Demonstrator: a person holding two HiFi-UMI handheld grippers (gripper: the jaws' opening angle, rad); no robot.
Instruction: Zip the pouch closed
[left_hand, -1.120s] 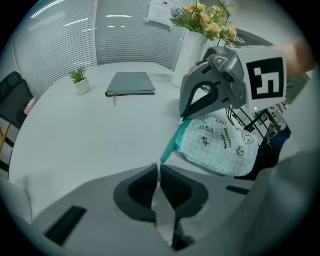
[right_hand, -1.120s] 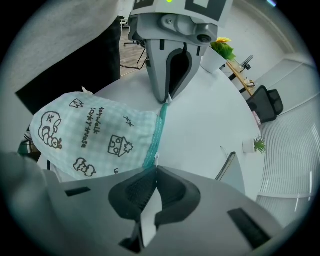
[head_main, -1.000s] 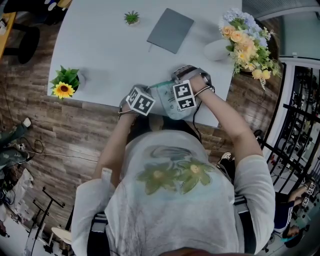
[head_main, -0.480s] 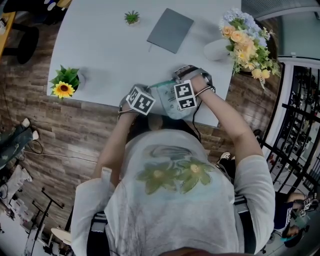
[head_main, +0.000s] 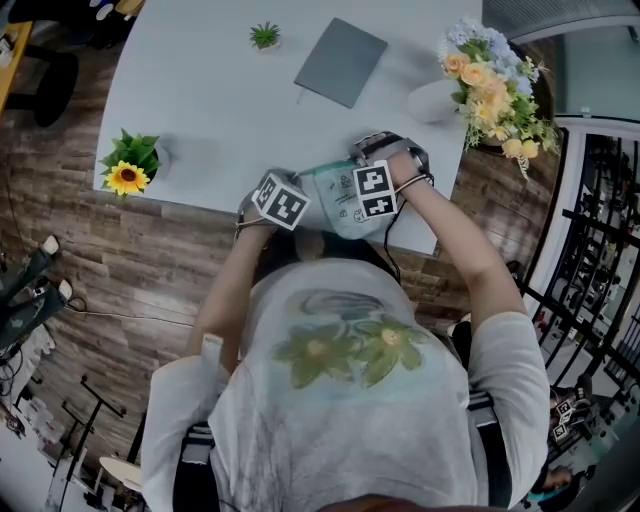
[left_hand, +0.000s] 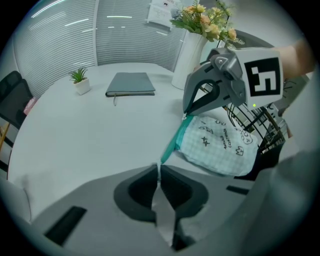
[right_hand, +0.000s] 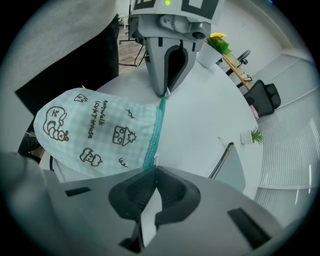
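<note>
we judge the mint-checked fabric pouch (right_hand: 95, 135) soft and light; the left hand-held gripper (left_hand: 159, 172) pinches the end of its teal zipper band (right_hand: 155, 131), the right hand-held gripper (right_hand: 152, 170) pinches the metal pull (right_hand: 156, 159).

Open tabletop (head_main: 215, 110) between sunflower (head_main: 128, 178) and notebook (head_main: 341, 61)

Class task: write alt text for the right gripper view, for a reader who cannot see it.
The right gripper, shut, pinches the near end of the teal zip on a mint checked pouch; the left gripper pinches the far end, stretching it taut. A white table lies behind.
</note>
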